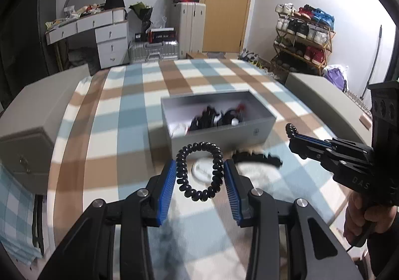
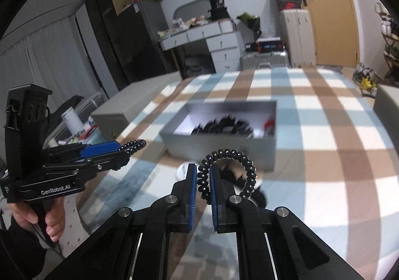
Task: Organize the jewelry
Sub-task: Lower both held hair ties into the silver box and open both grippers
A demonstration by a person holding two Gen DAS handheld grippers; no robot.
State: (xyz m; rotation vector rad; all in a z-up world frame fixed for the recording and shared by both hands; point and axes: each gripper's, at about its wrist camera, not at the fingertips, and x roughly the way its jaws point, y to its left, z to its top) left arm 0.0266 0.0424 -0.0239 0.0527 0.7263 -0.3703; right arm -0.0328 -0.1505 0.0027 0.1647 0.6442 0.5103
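Between both grippers' ribbed blue fingers, glossy black coiled bands.

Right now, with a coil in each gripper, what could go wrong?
The left gripper squeezes its black coil across the springy loop, so it could pop free. The right gripper pinches only one strand of the other coil; the dangling loop might snag the grey box rim.

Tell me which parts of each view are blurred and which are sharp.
Left wrist view: the black spiral coil hair tie between the jaws is sharp, while the grey rectangular box and checked bedspread smear. Right wrist view: its black coil tie is crisp, the box contents streaked.
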